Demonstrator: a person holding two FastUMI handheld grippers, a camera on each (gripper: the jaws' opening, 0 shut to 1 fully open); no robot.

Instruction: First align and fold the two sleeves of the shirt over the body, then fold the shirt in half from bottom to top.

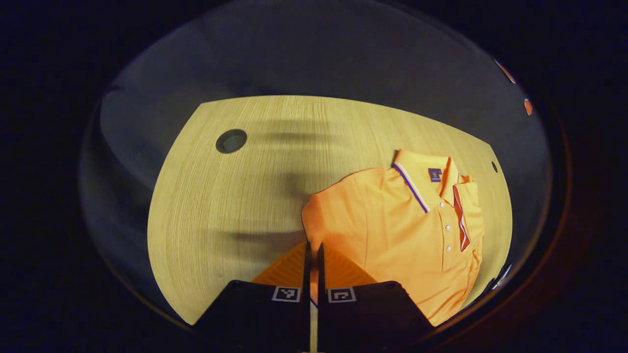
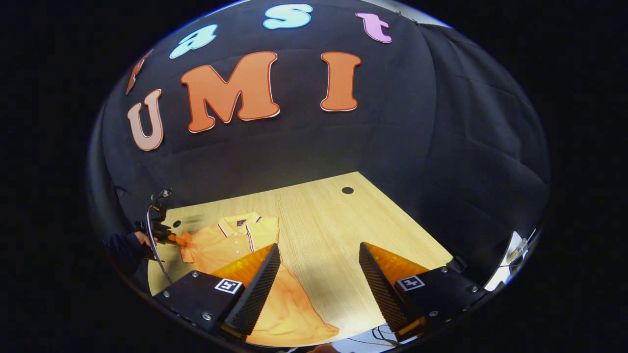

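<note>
The left gripper point(image 1: 314, 255) is pinched closed at the shirt's point(image 1: 392, 220) edge, lower middle. The right gripper point(image 2: 319, 260) is open, the shirt at its lower left.

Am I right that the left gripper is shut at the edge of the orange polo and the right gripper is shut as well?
Not quite. The right gripper is open: the right gripper view shows its jaws wide apart above the table. The rest holds: the left gripper is shut at the edge of the orange polo.
</note>
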